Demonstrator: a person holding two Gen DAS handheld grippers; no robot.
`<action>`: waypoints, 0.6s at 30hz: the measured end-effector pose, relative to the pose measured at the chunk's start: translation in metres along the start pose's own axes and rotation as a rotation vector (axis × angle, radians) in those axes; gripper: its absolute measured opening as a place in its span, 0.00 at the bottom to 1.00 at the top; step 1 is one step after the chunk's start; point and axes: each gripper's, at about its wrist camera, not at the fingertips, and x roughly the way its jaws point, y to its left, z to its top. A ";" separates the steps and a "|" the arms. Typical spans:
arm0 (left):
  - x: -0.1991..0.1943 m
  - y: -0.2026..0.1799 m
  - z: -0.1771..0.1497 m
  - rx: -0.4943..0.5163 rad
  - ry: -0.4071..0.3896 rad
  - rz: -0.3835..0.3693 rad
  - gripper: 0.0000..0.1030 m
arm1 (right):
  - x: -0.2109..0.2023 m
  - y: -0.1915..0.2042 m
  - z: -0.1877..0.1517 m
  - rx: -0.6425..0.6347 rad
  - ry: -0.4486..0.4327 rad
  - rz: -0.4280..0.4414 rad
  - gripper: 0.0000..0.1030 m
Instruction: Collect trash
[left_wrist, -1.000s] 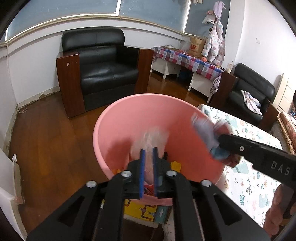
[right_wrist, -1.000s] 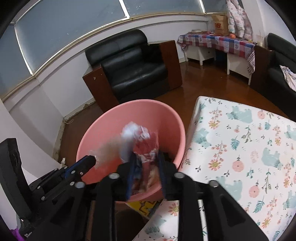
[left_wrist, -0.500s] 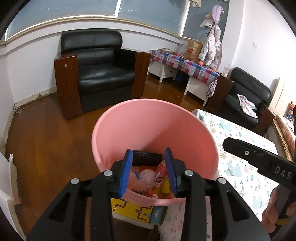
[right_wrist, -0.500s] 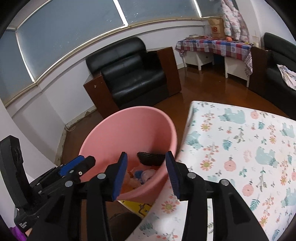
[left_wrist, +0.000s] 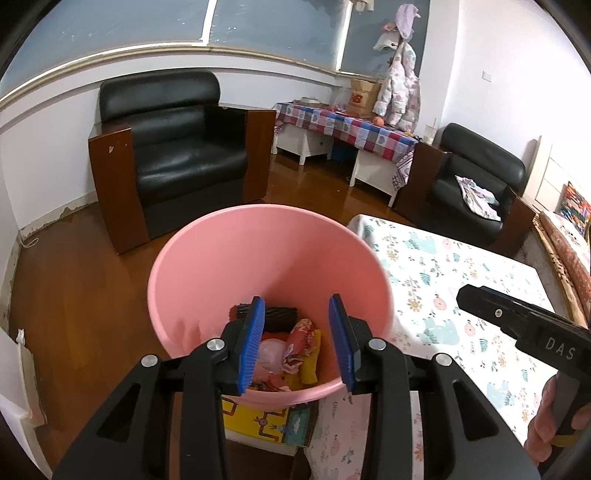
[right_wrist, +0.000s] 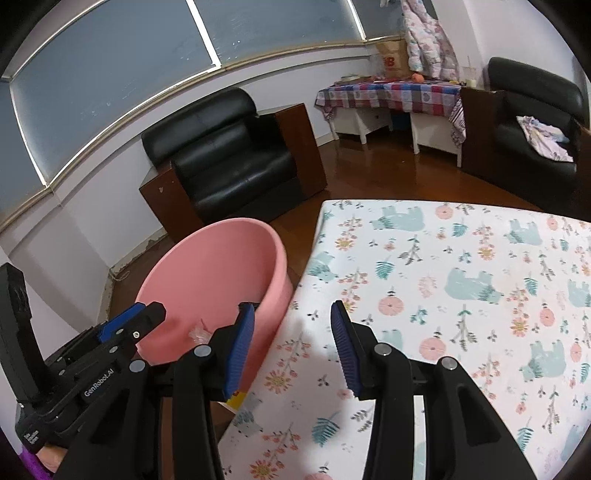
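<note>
A pink bucket (left_wrist: 207, 266) stands by the table's left edge, also in the right wrist view (right_wrist: 218, 266). Several pieces of trash (left_wrist: 291, 343) lie at its bottom: wrappers, a clear bag, a dark ridged item. My left gripper (left_wrist: 297, 339) is open and empty above the bucket's near rim. My right gripper (right_wrist: 291, 347) is open and empty over the table's left edge, beside the bucket. The right gripper also shows in the left wrist view (left_wrist: 517, 325). The left gripper shows in the right wrist view (right_wrist: 122, 325).
The table carries a floral bear-print cloth (right_wrist: 461, 280). A yellow printed box (left_wrist: 266, 421) sits under the bucket. A black armchair (left_wrist: 177, 147) stands behind on the wooden floor, a second armchair (left_wrist: 476, 188) at right, and a checked-cloth table (left_wrist: 343, 125) by the wall.
Both grippers were shut on trash over the bucket, then opened and dropped it in. The right gripper has since drawn back to the right, over the table edge.
</note>
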 end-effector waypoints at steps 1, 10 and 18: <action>-0.001 -0.003 0.000 0.007 -0.001 -0.004 0.35 | -0.003 -0.001 -0.001 -0.004 -0.007 -0.014 0.41; -0.005 -0.024 0.000 0.045 -0.002 -0.032 0.35 | -0.024 -0.009 -0.007 -0.008 -0.037 -0.106 0.42; -0.009 -0.040 -0.001 0.067 -0.003 -0.052 0.35 | -0.036 -0.019 -0.014 0.011 -0.046 -0.125 0.42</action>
